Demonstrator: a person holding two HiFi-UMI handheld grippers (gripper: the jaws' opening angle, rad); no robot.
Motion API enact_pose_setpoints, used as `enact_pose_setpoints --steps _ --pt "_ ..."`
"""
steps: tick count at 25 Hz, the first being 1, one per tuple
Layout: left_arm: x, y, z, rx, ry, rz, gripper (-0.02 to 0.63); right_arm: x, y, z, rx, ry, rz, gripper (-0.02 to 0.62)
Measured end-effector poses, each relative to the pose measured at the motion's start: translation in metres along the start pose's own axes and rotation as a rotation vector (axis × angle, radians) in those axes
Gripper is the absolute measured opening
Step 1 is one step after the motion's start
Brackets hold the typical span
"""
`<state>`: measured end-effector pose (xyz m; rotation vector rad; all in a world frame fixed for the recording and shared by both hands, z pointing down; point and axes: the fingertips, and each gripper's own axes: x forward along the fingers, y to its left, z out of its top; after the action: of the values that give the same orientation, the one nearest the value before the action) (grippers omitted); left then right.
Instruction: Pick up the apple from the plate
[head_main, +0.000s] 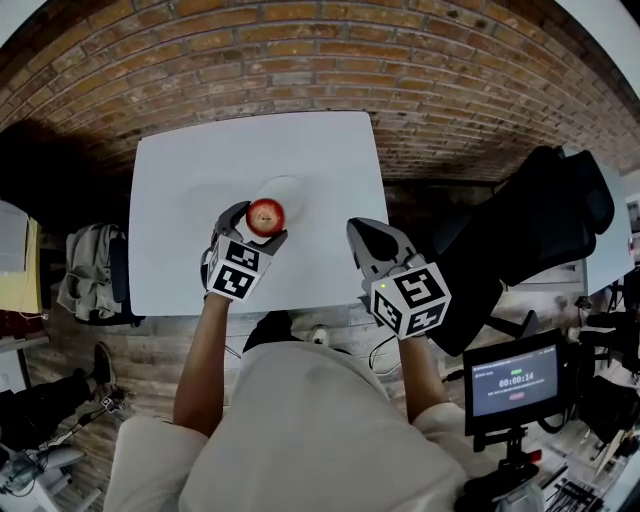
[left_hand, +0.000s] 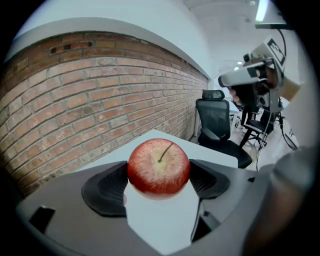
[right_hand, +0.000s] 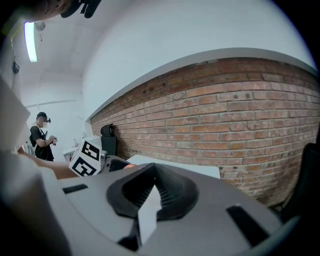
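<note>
A red apple (head_main: 265, 215) with a yellowish top and a stem sits clamped between the two black pads of my left gripper (head_main: 256, 226). In the left gripper view the apple (left_hand: 159, 166) fills the gap of the left gripper (left_hand: 159, 176), with white tabletop showing beneath it. The white plate (head_main: 287, 190) lies just beyond the apple on the white table (head_main: 180, 200); whether the apple touches it is hidden. My right gripper (head_main: 360, 235) hovers at the table's right front corner, shut and holding nothing. The right gripper (right_hand: 149, 192) shows its pads closed together.
A brick wall (head_main: 300, 60) runs behind the table. A black office chair (head_main: 540, 230) stands to the right, and a monitor on a stand (head_main: 515, 380) is at the lower right. Clothing hangs over a seat (head_main: 90, 270) left of the table. A person (right_hand: 42, 142) stands far off.
</note>
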<state>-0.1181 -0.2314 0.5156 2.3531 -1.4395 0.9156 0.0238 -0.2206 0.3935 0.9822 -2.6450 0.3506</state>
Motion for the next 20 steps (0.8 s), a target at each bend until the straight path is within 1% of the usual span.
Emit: enact_pose_setpoints --steps 4,9,15,20 --pt "-0.018 0.003 0.014 0.01 -0.047 0.035 0.388 -0.001 0.005 0.011 -0.028 -0.03 0.013 0.002" --pt "-0.045 -0.001 0.029 -0.002 -0.098 0.064 0.388 -0.005 0.016 0.022 -0.058 -0.054 0.045 0.002" --pt "-0.069 -0.001 0.033 -0.018 -0.133 0.103 0.388 -0.007 0.034 0.038 -0.099 -0.071 0.089 0.002" --pt "-0.087 0.002 0.032 -0.041 -0.156 0.132 0.388 -0.007 0.044 0.046 -0.127 -0.079 0.106 0.002"
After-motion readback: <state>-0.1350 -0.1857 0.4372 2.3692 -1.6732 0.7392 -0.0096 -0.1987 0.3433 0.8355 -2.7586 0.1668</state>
